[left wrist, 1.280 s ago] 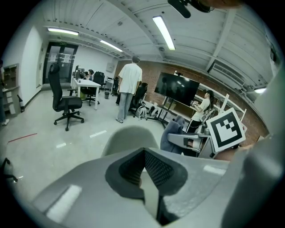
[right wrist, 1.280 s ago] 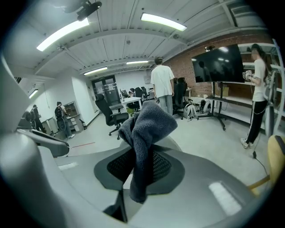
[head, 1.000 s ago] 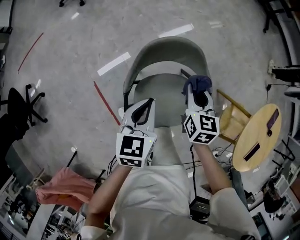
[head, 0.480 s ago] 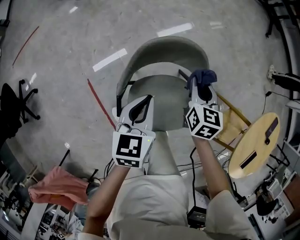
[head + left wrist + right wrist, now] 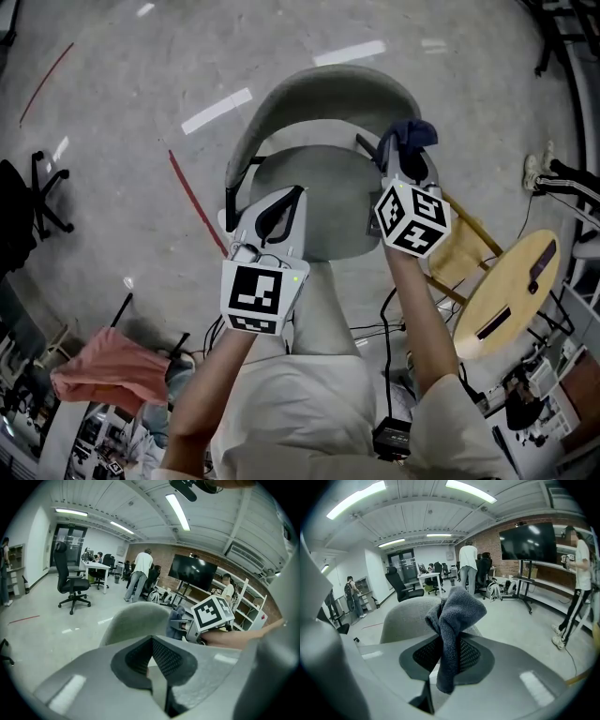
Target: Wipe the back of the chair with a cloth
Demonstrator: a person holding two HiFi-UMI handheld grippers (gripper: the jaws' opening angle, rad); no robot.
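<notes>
While the cloth is held up short of the chair (image 5: 323, 94) and, as far as we can see, not pressed to it, we judge the wiping not yet begun, with the whole curved back left to do. The chair stands on the floor (image 5: 141, 141) straight ahead of us, its back on the far side and its seat (image 5: 323, 178) nearer. Our left forearm (image 5: 211, 375) and right forearm (image 5: 417, 309) reach forward side by side, the right a little farther out. The left tool (image 5: 286, 202) hovers over the near left part of the seat, jaws pressed together with nothing between them. The right tool (image 5: 405, 157) is over the seat's right edge, aimed at the right end of the back. Its jaws are clamped on the dark blue cloth (image 5: 410, 133), which bunches above them and trails a tail below.
</notes>
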